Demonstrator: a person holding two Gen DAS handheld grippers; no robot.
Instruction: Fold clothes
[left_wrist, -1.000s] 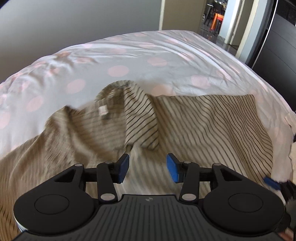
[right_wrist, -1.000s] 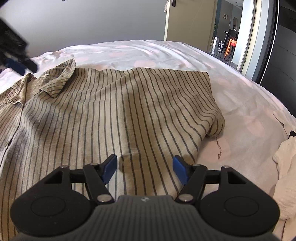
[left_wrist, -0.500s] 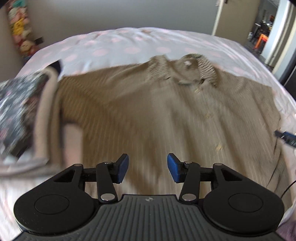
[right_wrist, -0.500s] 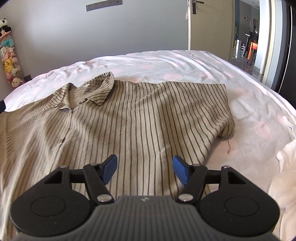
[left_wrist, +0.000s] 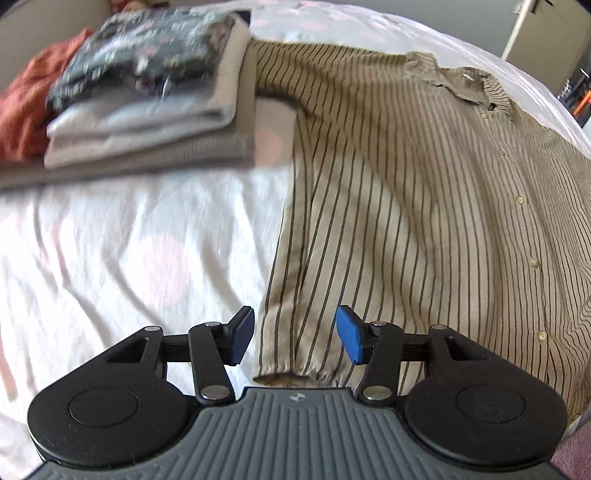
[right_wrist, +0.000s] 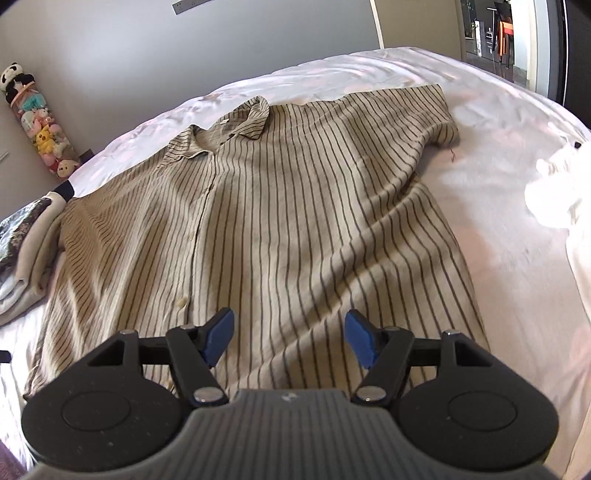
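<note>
The bed — white sheet with pink dots — carries a striped shirt spread flat, folded clothes left, white cloth right.

Across the bottom of the left wrist view sits the left black two-finger gripper with blue pads: a dark grey ribbed housing at lower centre bears a small round emblem, flanked by two matte black round discs with recessed circles. Angular black linkage arms run inward, pinned by silver screw heads, and end in flat blue rectangular pads. The right black two-finger gripper with blue pads fills the bottom of the right wrist view with the same build: ribbed grey centre, twin black discs, silver pins, blue pads.
</note>
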